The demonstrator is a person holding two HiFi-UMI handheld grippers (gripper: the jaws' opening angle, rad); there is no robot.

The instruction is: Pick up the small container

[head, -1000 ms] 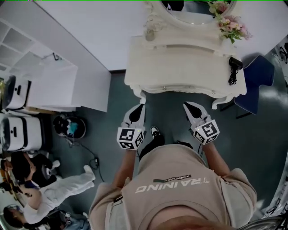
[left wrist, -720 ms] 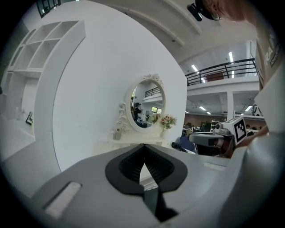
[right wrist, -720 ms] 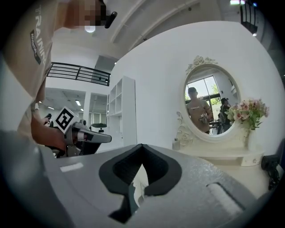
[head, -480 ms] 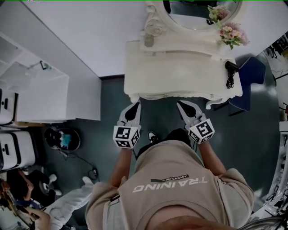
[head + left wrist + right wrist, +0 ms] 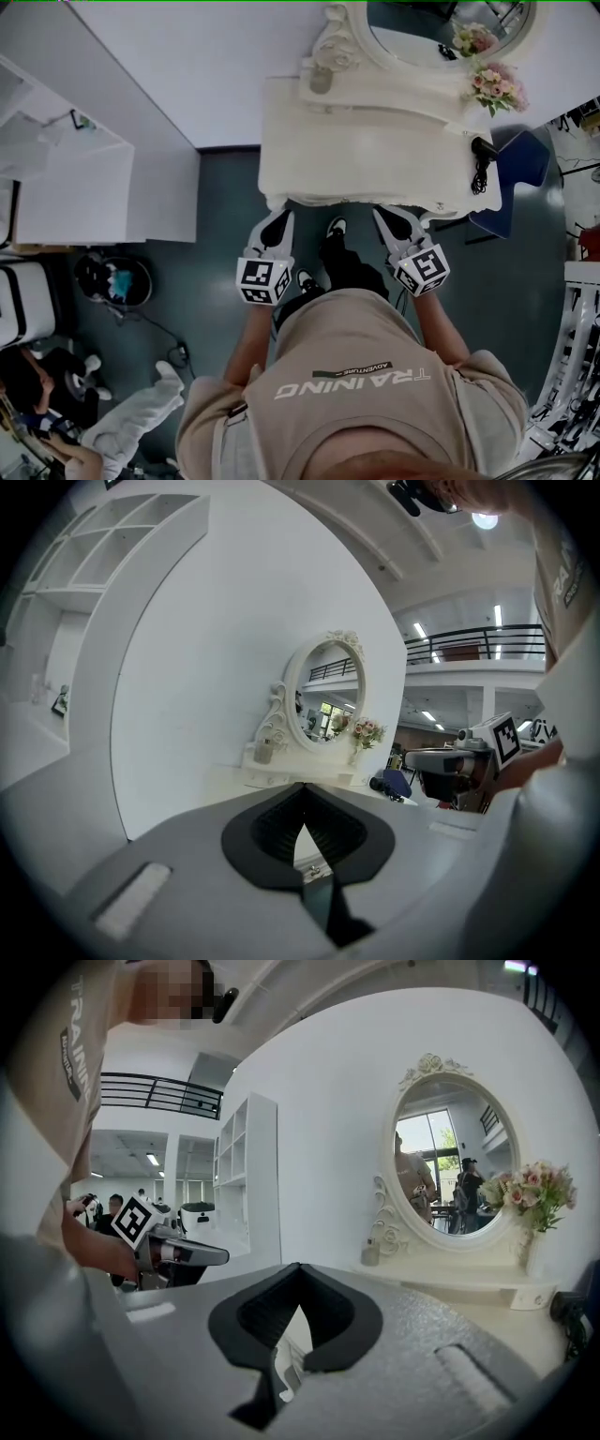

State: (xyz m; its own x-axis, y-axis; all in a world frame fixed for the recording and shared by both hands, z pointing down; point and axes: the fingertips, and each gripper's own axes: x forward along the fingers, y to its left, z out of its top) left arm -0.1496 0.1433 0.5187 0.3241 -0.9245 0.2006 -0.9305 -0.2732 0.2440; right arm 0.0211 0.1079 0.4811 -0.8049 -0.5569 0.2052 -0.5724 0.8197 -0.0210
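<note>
The person stood close in front of a white dressing table [image 5: 375, 155], and both tongs were held low before the body, at about the front edge of the table. The left gripper [image 5: 278, 222] had its jaws pressed together with nothing between them, and the right gripper [image 5: 393, 217] was also closed and empty. I judge that they were carried this way because there was nothing to grasp yet and the table was only being approached.

The small container [image 5: 321, 81], which looked like a little jar, stood on the raised shelf at the back of the table, just beside the carved left foot of the oval mirror [image 5: 441, 23]. It was well apart from both tongs, with the whole bare tabletop between them. This place is probably its normal one, like the pink flowers [image 5: 497, 82] at the other side of the mirror. A black hair dryer [image 5: 484, 148] lay at the right end of the table, far from the jar.

The pick-up had not started. As the jar was on the left side, the left gripper seemed the nearer one for it. Its jaws would have to open before they could go around the jar.
</note>
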